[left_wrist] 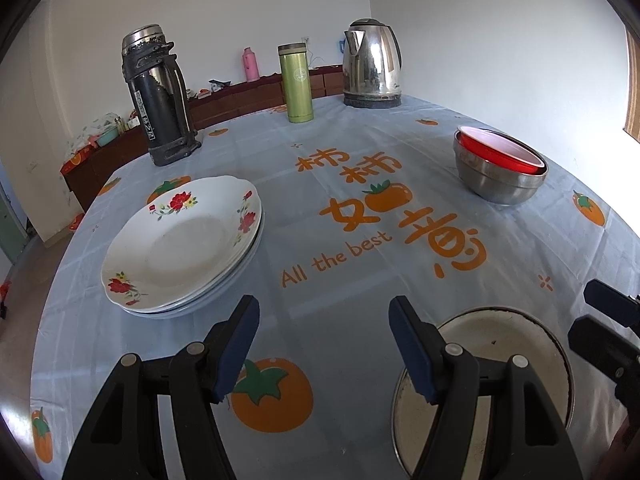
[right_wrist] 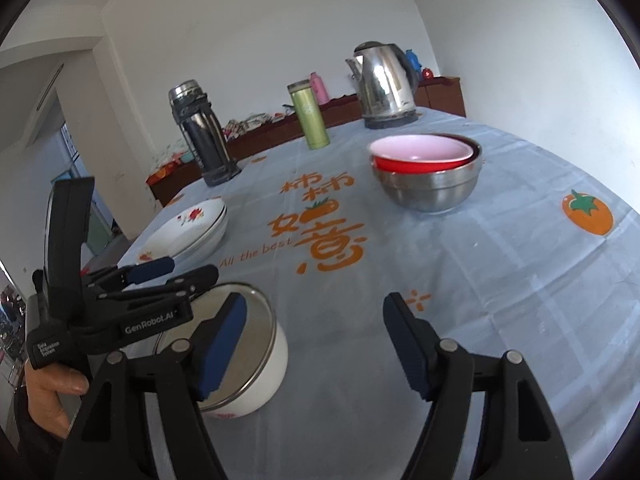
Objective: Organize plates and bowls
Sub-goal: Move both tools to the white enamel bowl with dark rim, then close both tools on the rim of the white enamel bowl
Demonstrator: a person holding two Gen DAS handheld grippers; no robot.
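Note:
A stack of white floral plates (left_wrist: 182, 246) sits on the table's left; it also shows in the right wrist view (right_wrist: 188, 226). A red bowl (left_wrist: 500, 152) is nested in a steel bowl (left_wrist: 498, 182) at the right rear, and both show in the right wrist view, red bowl (right_wrist: 420, 154) in steel bowl (right_wrist: 430, 188). A white enamel bowl (left_wrist: 504, 344) stands near the front edge, also in the right wrist view (right_wrist: 260, 354). My left gripper (left_wrist: 324, 344) is open and empty, between plates and enamel bowl. My right gripper (right_wrist: 316, 344) is open and empty, right of the enamel bowl.
A dark thermos (left_wrist: 158, 96), a green flask (left_wrist: 297, 82) and a steel kettle (left_wrist: 372, 64) stand along the table's far edge. A low wooden cabinet (left_wrist: 240, 100) runs behind. The tablecloth (left_wrist: 360, 216) is light blue with orange prints.

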